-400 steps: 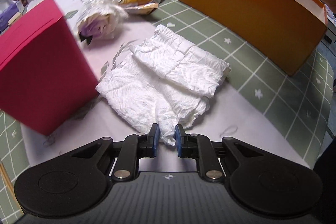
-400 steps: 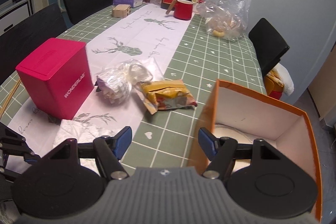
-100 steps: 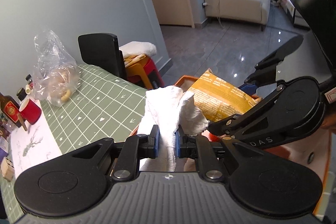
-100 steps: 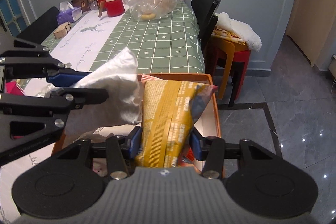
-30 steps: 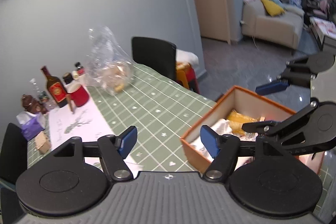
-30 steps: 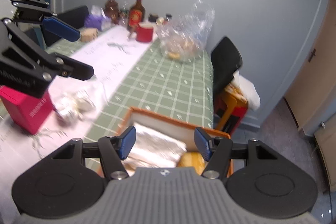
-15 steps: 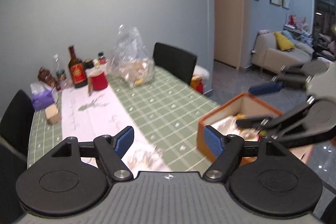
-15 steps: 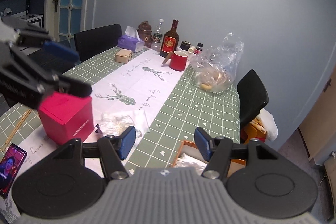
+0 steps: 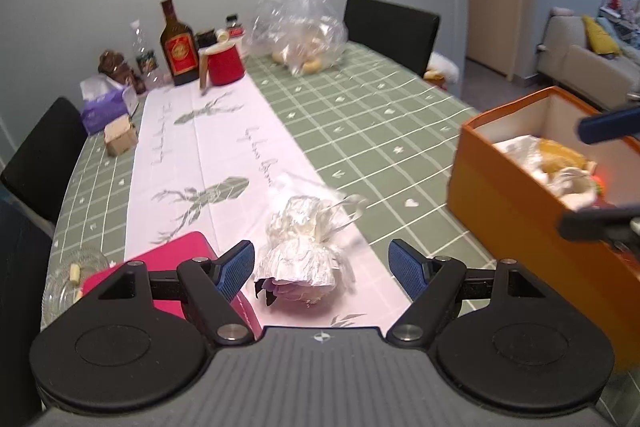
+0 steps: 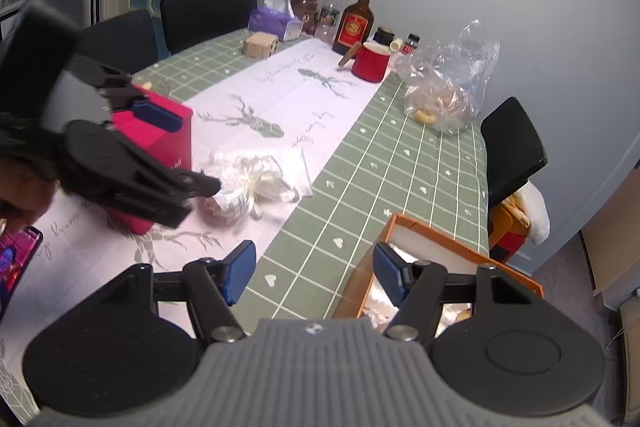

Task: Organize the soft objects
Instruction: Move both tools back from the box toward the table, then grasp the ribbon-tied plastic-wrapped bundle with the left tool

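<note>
Both jaws stand open with nothing between them: your left gripper (image 9: 321,269) has just been widening, your right gripper (image 10: 311,273) likewise. 1 soft thing looks left to pack, the crinkly plastic-wrapped bundle (image 9: 298,251) on the white table runner (image 9: 208,143), just beside the pink box (image 10: 160,143). Bring the left pads down on either side of its bulky middle, not the loose knot, then carry it to the orange box (image 9: 516,203). Of the pink box's lettering, only "AP" can be read.
</note>
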`<state>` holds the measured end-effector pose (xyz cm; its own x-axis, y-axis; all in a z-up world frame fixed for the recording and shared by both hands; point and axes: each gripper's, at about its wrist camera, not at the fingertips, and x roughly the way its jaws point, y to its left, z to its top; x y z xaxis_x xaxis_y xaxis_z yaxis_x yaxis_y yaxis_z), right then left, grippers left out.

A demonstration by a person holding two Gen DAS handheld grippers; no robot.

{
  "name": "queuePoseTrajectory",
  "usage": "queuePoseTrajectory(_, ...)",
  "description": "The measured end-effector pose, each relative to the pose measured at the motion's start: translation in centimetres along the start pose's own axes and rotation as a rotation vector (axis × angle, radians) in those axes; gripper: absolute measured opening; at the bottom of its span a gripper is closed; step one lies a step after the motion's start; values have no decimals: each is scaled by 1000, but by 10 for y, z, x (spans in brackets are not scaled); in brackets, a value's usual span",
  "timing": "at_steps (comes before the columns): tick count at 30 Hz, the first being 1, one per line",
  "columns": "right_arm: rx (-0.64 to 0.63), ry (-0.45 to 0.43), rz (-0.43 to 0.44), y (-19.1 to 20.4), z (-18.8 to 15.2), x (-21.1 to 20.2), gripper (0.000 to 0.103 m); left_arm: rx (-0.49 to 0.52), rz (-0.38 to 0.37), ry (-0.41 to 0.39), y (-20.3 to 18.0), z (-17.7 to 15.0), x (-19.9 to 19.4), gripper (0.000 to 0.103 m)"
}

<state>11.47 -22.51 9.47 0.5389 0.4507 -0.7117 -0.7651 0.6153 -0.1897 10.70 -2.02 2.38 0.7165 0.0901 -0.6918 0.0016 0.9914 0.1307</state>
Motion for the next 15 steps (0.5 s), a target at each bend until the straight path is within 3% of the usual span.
queuePoseTrajectory(5,7,23,8,-8,-8,10,64,-20,96,45,-9,3,42,90)
queuePoseTrajectory(11,39,26,17,-20,-14,13,65,58,188,125,-22,3,83,90)
queuePoseTrajectory(15,50,25,24,-25,-15,15,65,127,259,136,-28,-2,98,98)
